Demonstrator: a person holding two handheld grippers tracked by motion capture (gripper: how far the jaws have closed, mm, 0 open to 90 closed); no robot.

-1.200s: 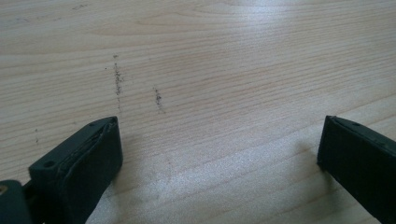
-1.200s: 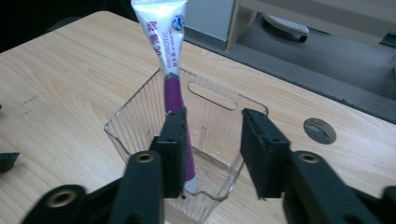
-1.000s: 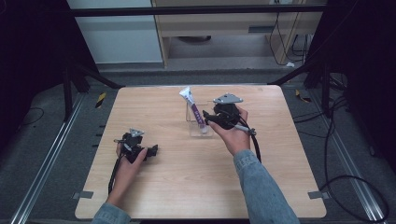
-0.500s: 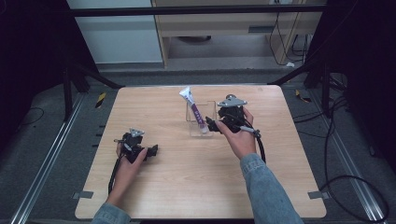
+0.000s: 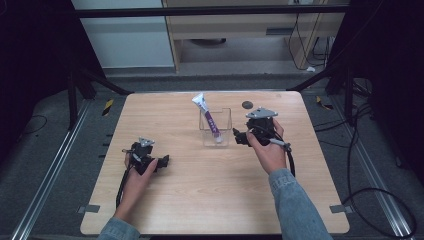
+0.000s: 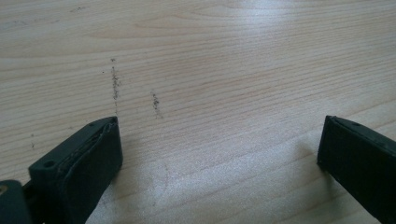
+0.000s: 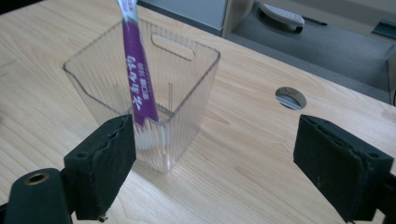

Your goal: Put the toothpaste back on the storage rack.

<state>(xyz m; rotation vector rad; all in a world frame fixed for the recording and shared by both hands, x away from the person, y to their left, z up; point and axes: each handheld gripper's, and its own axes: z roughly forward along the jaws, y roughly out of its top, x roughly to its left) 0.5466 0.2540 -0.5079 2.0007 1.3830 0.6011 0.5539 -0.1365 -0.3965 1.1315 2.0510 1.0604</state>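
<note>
Far left on the wooden table (image 5: 200, 200): left gripper (image 5: 161, 163) held low in the person's left hand (image 5: 134, 172), jaws spread wide with nothing but bare wood grain between them in the left gripper view (a few dark scuff marks on the surface just ahead). Cable trailing back along the forearm.

Toward the middle, near the table's far edge: clear plastic container (image 5: 216, 127), ribbed walls, a slot handle cut near the rim, standing upright. Inside it, purple-and-white tube (image 5: 208, 116), leaning toward the upper left of the high view, lower end down at the container's bottom, crimped white end poking out above the rim. In the right gripper view the tube (image 7: 138, 70) slants across the container (image 7: 187, 93), printed lettering facing the camera.

Just right of the container: right gripper (image 5: 237, 136), in the person's right hand (image 5: 267, 150), pointed at the container but apart from it. Jaws just been opening, now spread wide (nothing between the pads). Grey three-cornered plate on top.

Farther right and back: small round hole (image 5: 246, 104) in the tabletop.
</note>
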